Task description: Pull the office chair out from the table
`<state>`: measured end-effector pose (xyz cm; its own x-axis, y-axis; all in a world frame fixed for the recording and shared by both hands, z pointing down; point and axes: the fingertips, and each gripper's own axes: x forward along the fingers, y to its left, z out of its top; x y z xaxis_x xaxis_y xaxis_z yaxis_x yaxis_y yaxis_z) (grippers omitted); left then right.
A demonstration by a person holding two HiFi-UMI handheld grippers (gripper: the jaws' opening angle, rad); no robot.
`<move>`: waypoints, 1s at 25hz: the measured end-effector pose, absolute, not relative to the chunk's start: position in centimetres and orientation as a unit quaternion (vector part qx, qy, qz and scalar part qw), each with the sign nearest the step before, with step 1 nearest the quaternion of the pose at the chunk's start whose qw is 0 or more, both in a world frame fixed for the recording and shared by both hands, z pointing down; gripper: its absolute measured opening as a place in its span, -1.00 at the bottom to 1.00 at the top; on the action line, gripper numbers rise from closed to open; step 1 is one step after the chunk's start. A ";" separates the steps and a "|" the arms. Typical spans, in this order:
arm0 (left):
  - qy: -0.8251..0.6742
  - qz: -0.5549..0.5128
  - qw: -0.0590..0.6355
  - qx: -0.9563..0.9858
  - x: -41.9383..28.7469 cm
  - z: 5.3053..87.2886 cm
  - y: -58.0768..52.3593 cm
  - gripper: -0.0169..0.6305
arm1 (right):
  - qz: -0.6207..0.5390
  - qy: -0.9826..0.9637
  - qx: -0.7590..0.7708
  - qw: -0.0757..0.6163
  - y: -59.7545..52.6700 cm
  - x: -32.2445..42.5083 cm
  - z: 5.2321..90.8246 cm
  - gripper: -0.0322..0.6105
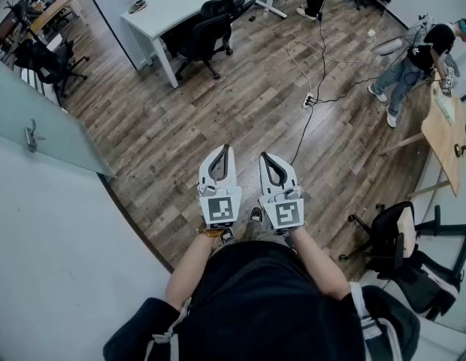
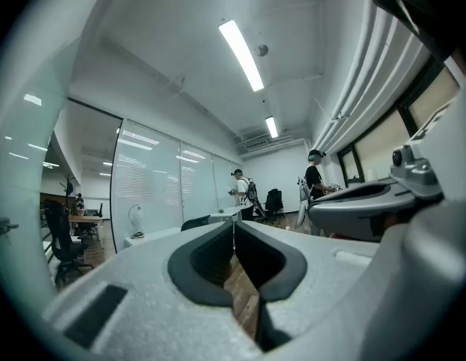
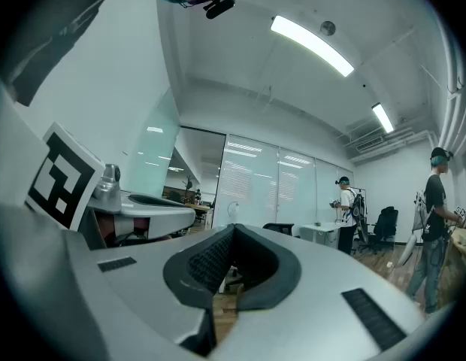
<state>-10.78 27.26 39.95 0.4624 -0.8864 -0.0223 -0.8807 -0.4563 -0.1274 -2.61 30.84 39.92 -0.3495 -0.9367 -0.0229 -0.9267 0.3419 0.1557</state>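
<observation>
On the wooden floor [image 1: 180,119], far ahead in the head view, the office chair [image 1: 201,37] stands tucked against the long side of the white table [image 1: 169,6]. Its seat faces the tabletop and its backrest faces out into the room. A second chair [image 1: 227,6] stands just beside it. The left gripper [image 1: 223,148] and right gripper [image 1: 264,156] are held side by side, well apart from both chairs.

In the left gripper view, the jaws are pressed together with nothing between them.

In the right gripper view, the jaws likewise meet on nothing.
</observation>
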 end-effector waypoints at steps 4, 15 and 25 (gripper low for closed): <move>0.513 -0.033 0.057 -0.856 -9.3 40.3 26.9 -0.88 | -0.049 -0.829 0.555 0.045 30.1 -2.2 40.9 -0.88; 0.512 -0.042 0.083 -0.854 -4.7 40.2 23.1 -0.88 | -0.066 -0.835 0.546 0.037 25.9 1.3 40.7 -0.88; 0.529 -0.041 0.083 -0.844 -2.1 41.0 20.0 -0.88 | -0.055 -0.843 0.535 0.025 22.1 4.2 41.4 -0.88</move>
<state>-2.11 19.95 41.01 0.4371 -0.8992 -0.0187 -0.8855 -0.4266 -0.1840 4.20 22.07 41.43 -0.4265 -0.9043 -0.0162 -0.8989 0.4218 0.1187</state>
